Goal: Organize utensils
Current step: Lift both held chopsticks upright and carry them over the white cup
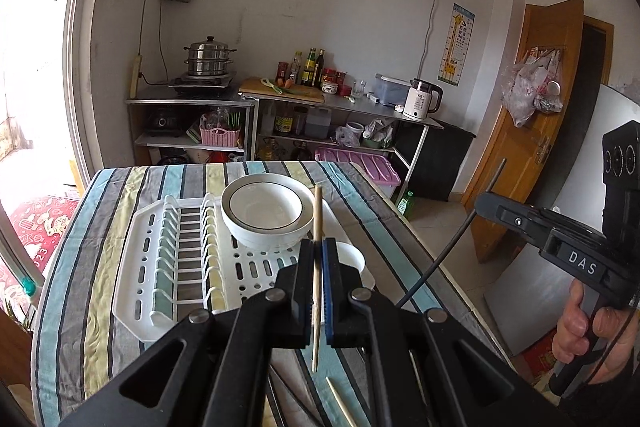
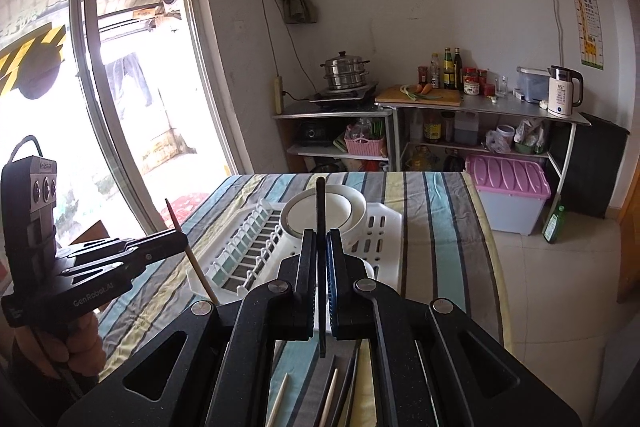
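My left gripper has its jaws pinching a wooden chopstick about midway along, so the stick stands nearly upright with its thick end up over the bowls and its thin tip hanging below the jaws; I judge a mid-length pinch keeps it from swinging. My right gripper does the same with a black chopstick, jaws pressed on it, the stick rising above and poking out below. Both sticks are in the air, clear of the tabletop. The white rack sits on the striped cloth ahead, with two bowls nested at its far end and a small white cup at its near right corner, partly hidden behind my jaws; I take that cup for the utensil holder, though I cannot see inside it. More loose chopsticks, wooden and black, lie on the cloth right under the grippers, which is likely why both hands work here at the near edge. One hand shows in the left view, wrapped round the right gripper's handle. Holding each stick upright looks right for dropping it tip first into the cup; the risk is tipping the cup or clipping the bowl rim.
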The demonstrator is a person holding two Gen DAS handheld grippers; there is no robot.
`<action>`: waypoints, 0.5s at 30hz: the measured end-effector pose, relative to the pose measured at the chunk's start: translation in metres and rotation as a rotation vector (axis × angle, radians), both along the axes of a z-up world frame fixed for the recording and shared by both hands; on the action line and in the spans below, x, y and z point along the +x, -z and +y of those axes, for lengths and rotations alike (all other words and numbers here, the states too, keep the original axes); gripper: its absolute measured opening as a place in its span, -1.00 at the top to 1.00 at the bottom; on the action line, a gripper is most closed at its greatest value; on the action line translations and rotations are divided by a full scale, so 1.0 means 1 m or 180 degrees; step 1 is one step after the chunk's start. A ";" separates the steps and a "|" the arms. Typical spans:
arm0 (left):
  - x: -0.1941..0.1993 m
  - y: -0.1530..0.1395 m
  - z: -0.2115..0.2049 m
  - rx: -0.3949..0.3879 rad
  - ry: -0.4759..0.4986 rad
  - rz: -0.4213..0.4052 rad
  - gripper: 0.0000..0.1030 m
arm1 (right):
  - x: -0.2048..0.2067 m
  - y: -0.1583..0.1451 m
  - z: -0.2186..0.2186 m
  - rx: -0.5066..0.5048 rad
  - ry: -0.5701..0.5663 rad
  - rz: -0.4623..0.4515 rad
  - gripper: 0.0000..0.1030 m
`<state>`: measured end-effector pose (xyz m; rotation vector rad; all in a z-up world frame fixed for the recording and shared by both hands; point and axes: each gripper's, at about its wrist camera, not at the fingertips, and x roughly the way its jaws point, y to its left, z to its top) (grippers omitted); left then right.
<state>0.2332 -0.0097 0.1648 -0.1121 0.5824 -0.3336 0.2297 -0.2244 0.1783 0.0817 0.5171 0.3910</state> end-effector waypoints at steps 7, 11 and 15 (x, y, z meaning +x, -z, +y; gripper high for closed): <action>0.048 -0.018 -0.018 -0.0101 0.0037 -0.0059 0.92 | 0.031 -0.020 -0.004 0.0053 0.0047 -0.0104 0.91; 0.071 -0.022 -0.025 -0.0207 0.0051 -0.0059 0.92 | 0.048 -0.020 -0.004 0.0049 0.0080 -0.0115 0.91; 0.091 -0.017 -0.038 -0.0222 0.0084 -0.0044 0.92 | 0.064 -0.013 -0.007 0.0083 0.0108 -0.0075 0.91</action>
